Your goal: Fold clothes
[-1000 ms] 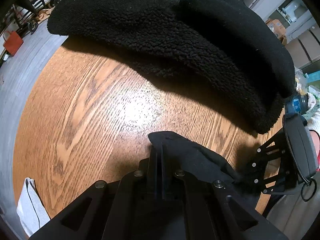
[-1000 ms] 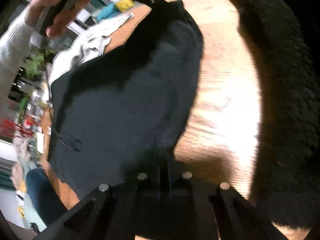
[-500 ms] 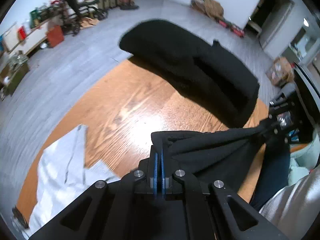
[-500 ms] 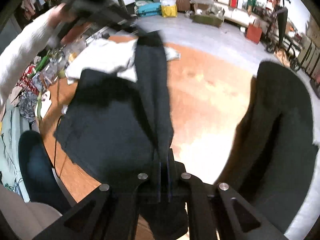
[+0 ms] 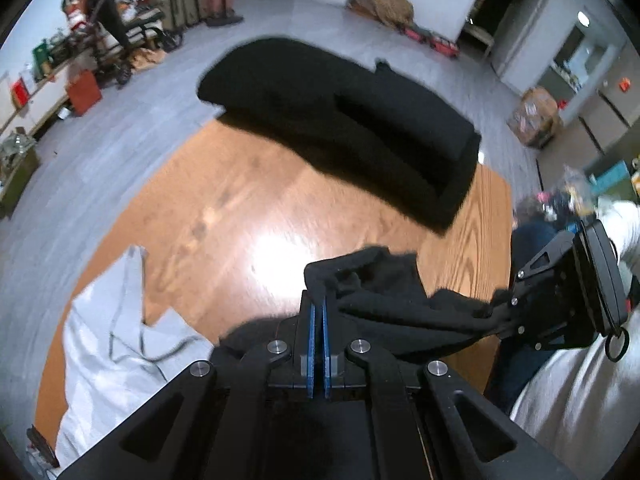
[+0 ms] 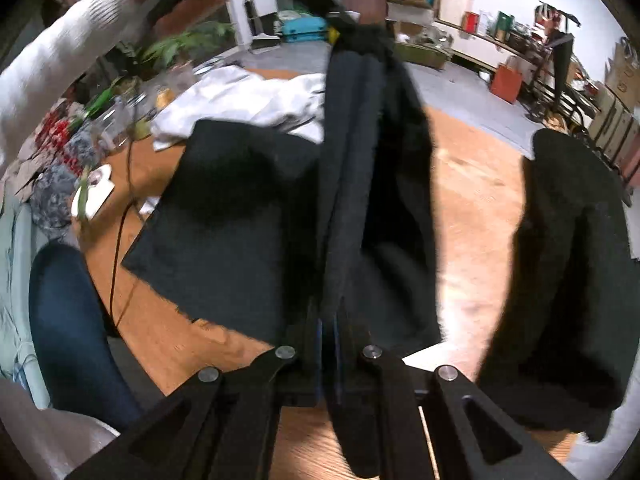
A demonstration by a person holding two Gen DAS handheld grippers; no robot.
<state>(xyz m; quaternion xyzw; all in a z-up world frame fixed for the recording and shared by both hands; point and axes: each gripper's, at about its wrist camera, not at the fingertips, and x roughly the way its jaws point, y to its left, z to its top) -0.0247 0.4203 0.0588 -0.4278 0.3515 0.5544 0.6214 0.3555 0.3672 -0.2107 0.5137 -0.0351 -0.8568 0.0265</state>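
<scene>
Both tools grasp a dark garment (image 6: 360, 184) and hold it stretched between them above the wooden surface (image 5: 240, 216). The left tool (image 5: 319, 300) is clenched on one bunched edge, the right tool (image 6: 332, 320) on the other. A black fleece (image 5: 340, 120) lies at the surface's far edge, white clothes (image 5: 112, 344) near the left tool

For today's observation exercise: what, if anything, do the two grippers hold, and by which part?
Both hold one dark garment, stretched between them: the left gripper pinches a bunched edge, the right gripper another edge. Which part of the garment cannot be told.
</scene>
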